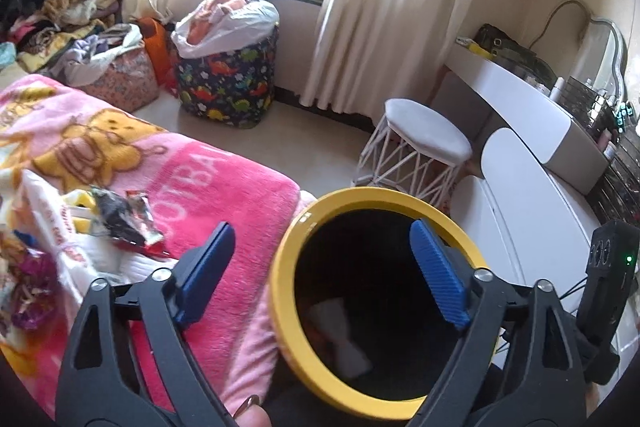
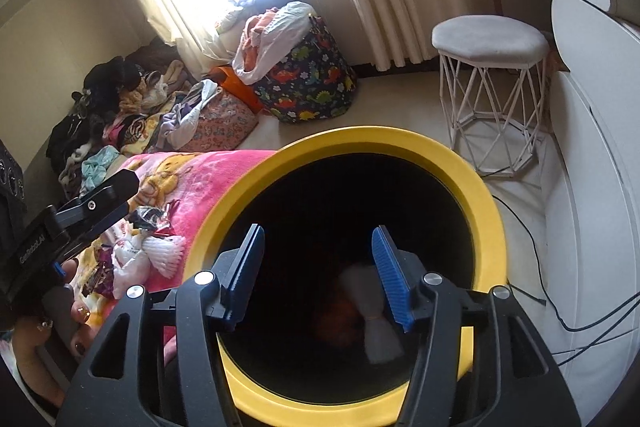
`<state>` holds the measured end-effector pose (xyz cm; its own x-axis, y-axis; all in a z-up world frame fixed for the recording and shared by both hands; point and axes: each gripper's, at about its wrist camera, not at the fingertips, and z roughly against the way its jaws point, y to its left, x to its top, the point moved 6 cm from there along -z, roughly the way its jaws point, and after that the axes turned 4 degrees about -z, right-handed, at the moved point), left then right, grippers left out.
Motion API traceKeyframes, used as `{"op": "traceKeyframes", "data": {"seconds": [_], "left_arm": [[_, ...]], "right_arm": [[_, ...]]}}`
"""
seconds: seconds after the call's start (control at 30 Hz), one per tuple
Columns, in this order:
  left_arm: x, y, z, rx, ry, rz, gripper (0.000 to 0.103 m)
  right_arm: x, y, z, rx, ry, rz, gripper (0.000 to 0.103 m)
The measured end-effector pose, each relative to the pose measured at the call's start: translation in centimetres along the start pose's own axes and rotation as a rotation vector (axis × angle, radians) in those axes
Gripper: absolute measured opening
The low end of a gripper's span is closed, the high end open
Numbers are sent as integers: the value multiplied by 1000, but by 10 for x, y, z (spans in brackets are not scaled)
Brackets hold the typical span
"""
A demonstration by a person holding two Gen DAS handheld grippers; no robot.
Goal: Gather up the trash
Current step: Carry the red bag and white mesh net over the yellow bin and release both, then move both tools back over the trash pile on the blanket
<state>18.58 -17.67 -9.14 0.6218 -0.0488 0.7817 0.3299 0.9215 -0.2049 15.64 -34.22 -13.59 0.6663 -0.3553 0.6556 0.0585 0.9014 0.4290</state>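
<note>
Clearly, from the left wrist, the left gripper (image 1: pixel 320 267) hangs with fingers spread and empty, straddling the near rim of the yellow bin (image 1: pixel 360 195); wrappers (image 1: pixel 124 223) lie on the pink blanket (image 1: pixel 224 183), beside the bin.

From the right wrist, the right gripper (image 2: pixel 318 275) is likewise released over the bin's mouth, a pale scrap (image 2: pixel 378 323) at the bottom. Risk: a finger could catch the rim and tip the bin, or drag the blanket and scatter the wrappers.
</note>
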Motion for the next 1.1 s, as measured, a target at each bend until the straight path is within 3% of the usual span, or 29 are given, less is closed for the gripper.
{"op": "traceKeyframes", "data": {"seconds": [0.23, 0.53, 1.1], "left_arm": [[8, 15, 23, 55, -50, -11, 92], [18, 41, 55, 116, -128, 4, 92], [20, 79, 83, 159, -179, 69, 92]], "right_arm": [[1, 26, 2, 33, -12, 50, 61], [3, 64, 5, 84, -30, 110, 66], [-4, 130, -2, 153, -27, 232, 71]]}}
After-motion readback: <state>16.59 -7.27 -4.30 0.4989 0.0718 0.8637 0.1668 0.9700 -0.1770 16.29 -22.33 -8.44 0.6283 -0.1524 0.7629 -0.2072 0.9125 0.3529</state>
